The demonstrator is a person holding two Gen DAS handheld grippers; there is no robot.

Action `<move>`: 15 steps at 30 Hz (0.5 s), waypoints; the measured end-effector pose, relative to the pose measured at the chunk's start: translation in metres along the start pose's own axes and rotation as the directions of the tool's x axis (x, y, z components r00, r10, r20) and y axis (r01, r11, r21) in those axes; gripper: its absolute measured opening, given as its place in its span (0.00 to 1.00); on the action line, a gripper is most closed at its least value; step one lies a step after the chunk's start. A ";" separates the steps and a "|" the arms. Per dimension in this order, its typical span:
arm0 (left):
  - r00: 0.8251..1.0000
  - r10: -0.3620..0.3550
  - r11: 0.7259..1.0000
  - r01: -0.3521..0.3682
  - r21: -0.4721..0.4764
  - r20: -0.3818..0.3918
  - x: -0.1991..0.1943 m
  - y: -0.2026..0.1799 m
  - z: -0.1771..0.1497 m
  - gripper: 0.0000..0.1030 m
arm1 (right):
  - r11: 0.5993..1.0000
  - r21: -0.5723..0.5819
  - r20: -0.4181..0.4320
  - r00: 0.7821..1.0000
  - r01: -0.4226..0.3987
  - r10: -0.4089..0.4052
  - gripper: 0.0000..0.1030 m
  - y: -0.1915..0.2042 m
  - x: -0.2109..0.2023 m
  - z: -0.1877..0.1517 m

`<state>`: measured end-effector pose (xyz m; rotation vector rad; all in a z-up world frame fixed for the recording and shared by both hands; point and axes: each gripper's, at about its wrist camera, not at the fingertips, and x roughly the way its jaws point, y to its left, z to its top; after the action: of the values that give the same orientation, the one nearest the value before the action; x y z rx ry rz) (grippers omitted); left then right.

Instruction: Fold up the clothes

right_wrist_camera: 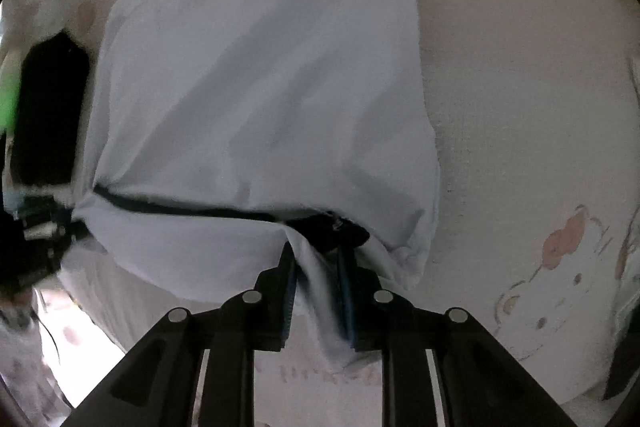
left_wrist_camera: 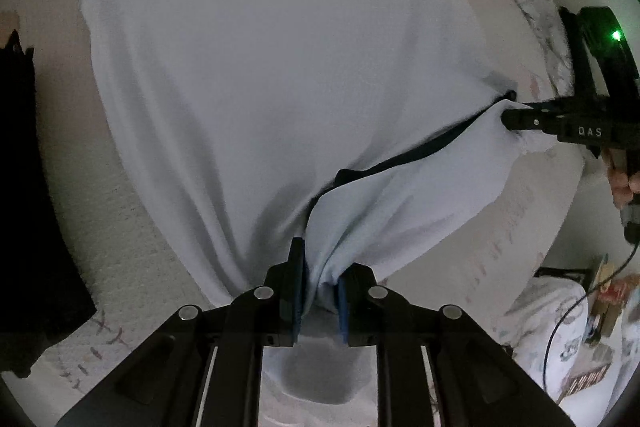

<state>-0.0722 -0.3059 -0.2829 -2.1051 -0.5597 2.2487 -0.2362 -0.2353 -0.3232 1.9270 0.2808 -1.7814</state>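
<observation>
A pale blue-white garment (left_wrist_camera: 260,67) with a dark neckline trim (left_wrist_camera: 400,155) hangs between my two grippers over the bed. My left gripper (left_wrist_camera: 320,291) is shut on a bunched edge of it near one shoulder. My right gripper (left_wrist_camera: 510,117) shows at the right of the left wrist view, shut on the other shoulder. In the right wrist view the garment (right_wrist_camera: 260,87) spreads ahead, and my right gripper (right_wrist_camera: 320,287) pinches its cloth beside the dark collar (right_wrist_camera: 336,225). The left gripper (right_wrist_camera: 66,227) shows at the left edge there.
A cream bedsheet (right_wrist_camera: 520,107) with pink cartoon prints lies below. A dark piece of clothing (left_wrist_camera: 28,187) lies at the left, also in the right wrist view (right_wrist_camera: 48,115). A patterned pillow (left_wrist_camera: 552,327) and clutter sit at lower right.
</observation>
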 end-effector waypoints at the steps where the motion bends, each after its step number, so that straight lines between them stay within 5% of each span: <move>1: 1.000 -0.002 1.000 0.002 -0.017 -0.005 0.004 0.000 0.001 0.14 | 1.000 0.008 0.000 1.000 0.002 -0.002 0.18 0.000 0.005 0.002; 10: 0.998 0.045 0.998 -0.043 -0.046 0.045 0.013 -0.021 -0.008 0.15 | 0.999 0.034 0.059 0.998 -0.009 0.007 0.19 0.000 0.014 0.003; 15: 0.991 -0.032 0.987 0.052 -0.151 0.128 -0.008 -0.028 -0.025 0.17 | 1.000 0.011 0.099 0.995 0.027 -0.028 0.21 0.007 0.016 -0.002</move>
<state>-0.0540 -0.2756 -0.2683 -2.0037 -0.8011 2.3993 -0.2292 -0.2435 -0.3372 1.8428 0.2664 -1.8923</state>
